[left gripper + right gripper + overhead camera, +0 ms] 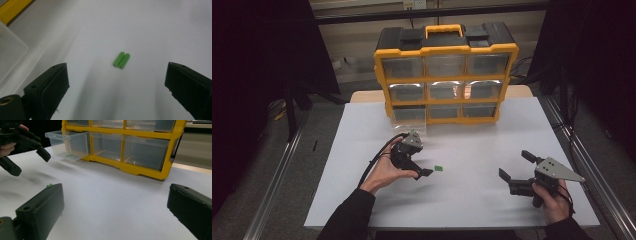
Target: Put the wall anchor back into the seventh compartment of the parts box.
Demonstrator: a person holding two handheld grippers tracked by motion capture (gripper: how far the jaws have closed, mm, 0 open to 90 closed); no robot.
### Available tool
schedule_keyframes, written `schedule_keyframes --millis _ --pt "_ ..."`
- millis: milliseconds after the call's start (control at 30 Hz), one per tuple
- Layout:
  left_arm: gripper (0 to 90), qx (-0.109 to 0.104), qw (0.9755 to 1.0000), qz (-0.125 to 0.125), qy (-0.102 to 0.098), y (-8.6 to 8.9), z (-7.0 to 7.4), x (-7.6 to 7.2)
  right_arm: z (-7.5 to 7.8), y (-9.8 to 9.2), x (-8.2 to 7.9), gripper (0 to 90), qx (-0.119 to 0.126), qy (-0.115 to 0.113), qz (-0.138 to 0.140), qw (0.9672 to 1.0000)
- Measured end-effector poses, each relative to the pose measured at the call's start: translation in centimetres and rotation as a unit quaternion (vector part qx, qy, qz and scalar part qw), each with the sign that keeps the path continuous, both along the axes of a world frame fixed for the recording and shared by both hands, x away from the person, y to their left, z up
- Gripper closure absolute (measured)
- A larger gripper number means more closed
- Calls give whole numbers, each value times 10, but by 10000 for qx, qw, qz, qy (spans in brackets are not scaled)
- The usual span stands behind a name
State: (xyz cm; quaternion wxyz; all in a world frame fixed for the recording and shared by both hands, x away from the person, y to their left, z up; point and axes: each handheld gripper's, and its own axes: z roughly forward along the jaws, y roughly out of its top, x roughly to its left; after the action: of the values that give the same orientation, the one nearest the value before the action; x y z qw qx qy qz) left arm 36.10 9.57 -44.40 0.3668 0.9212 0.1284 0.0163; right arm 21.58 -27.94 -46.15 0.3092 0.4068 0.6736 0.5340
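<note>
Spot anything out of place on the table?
One drawer, bottom-left of the organizer, is pulled out while the others sit flush. A small green piece lies loose on the table, between the open left gripper's fingers.

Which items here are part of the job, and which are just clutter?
In play:
- green piece on the table
- left gripper, jaws open around it
- pulled-out clear drawer, bottom left of the yellow organizer

Idle:
- right gripper, open, off to the side
- the closed drawers
</note>
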Motion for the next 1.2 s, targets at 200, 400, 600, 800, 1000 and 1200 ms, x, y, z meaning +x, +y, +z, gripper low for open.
schedule_keyframes --millis 200,400,600,800,1000,1200 --pt "136 156 9996 -247 36 -9 0 1 0 0 0 8 -3 2 -5 10000" --pt "239 329 9982 -502 42 -18 0 1 0 0 0 8 -2 3 2 10000" --pt "341 351 9983 -474 -12 -22 -1 0 0 0 0 8 -9 -8 7 10000" --pt "457 494 9970 -602 3 -27 1 1 0 0 0 8 -5 -15 12 10000" --pt "557 701 9948 -739 35 -34 -2 2 0 0 0 8 -13 -16 14 10000" --pt "634 717 9941 -799 153 -38 -9 6 0 0 0 8 2 1 9 10000"
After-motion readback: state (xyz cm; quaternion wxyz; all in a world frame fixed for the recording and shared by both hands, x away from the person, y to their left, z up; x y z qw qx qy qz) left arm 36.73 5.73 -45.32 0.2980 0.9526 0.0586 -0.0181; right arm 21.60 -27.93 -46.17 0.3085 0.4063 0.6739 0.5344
